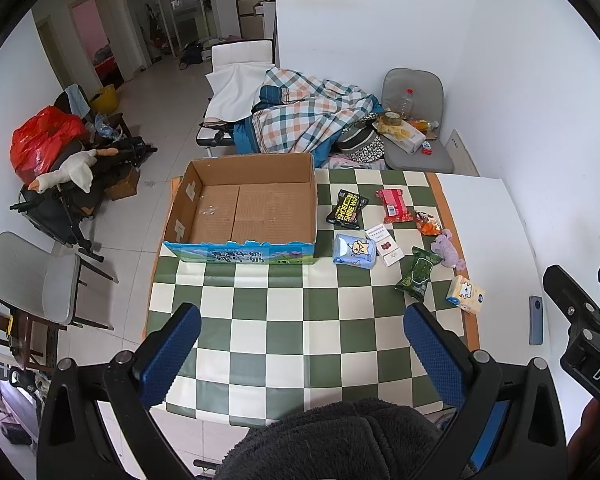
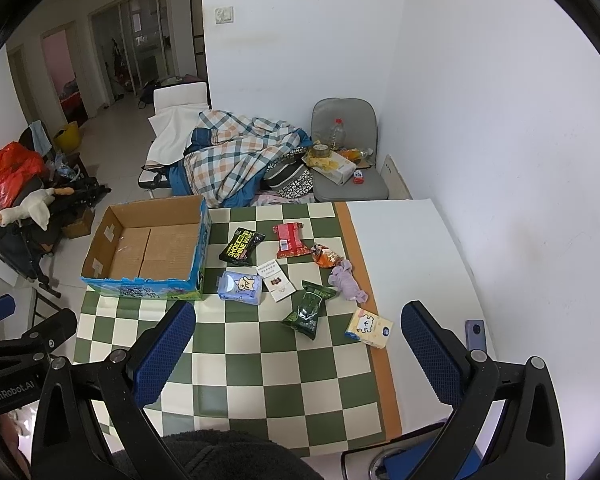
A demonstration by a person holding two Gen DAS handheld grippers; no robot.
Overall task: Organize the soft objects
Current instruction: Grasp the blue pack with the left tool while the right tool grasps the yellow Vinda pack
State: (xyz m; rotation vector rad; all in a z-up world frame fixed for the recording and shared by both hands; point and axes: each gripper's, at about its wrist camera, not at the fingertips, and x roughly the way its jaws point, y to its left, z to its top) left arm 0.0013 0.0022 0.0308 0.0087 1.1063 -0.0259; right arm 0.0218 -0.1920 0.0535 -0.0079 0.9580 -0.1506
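Note:
An empty cardboard box [image 1: 252,208] [image 2: 148,248] sits at the far left of the checkered mat. Right of it lie soft packs: a black shoe-wipes pack [image 1: 347,212] [image 2: 242,249], a red pack [image 1: 394,205] [image 2: 291,239], a blue tissue pack [image 1: 355,251] [image 2: 240,287], a green pack [image 1: 417,274] [image 2: 309,314], a yellow tissue pack [image 1: 465,294] [image 2: 369,328], a purple cloth [image 1: 448,254] [image 2: 346,280] and an orange snack bag [image 1: 428,223] [image 2: 327,257]. My left gripper [image 1: 302,350] and right gripper [image 2: 298,346] hover open and empty above the near mat.
A white card box [image 1: 385,245] [image 2: 278,282] lies among the packs. A phone [image 1: 537,320] [image 2: 476,334] lies on the white table [image 1: 492,216] at the right. A grey chair [image 1: 414,120] with a bottle and a quilt-covered seat [image 1: 308,116] stand behind the table.

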